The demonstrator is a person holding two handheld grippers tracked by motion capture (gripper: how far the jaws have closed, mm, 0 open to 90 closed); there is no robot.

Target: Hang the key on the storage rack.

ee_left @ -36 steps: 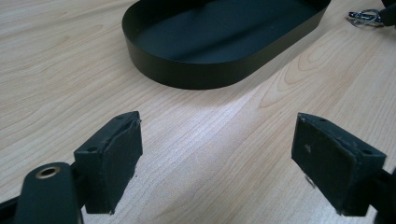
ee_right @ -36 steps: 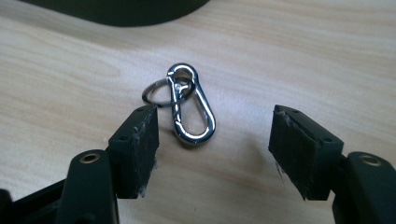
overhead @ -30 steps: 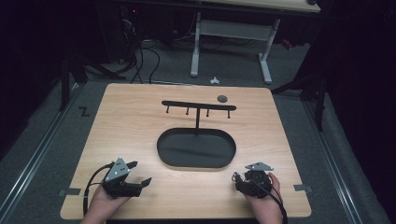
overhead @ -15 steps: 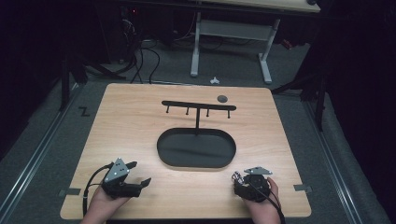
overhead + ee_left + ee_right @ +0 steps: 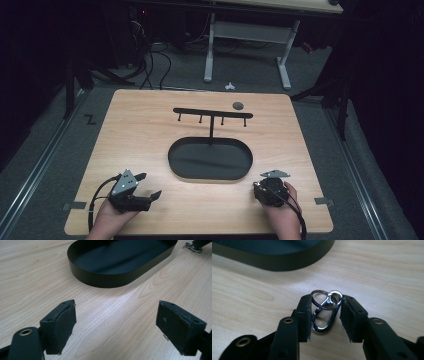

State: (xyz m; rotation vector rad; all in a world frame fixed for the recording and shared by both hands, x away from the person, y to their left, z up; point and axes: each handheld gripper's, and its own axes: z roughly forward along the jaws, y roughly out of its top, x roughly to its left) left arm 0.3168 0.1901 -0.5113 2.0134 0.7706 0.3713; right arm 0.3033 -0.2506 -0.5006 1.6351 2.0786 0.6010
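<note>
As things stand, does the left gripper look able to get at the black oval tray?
Probably yes. The left gripper stands with its jaws wide apart and nothing between them, and bare table lies between it and the black oval tray. The right gripper, jaws just closing around a metal clasp, sits off to the side.

Looking forward and down from above the near edge, taking in the whole surface (image 5: 150,130) from some way off. Riding low on the left tongs (image 5: 115,325), close over the wood, facing the black oval tray (image 5: 105,277). Riding on the right tongs (image 5: 324,315), closer still, sharing that tray's (image 5: 274,262) wall.
</note>
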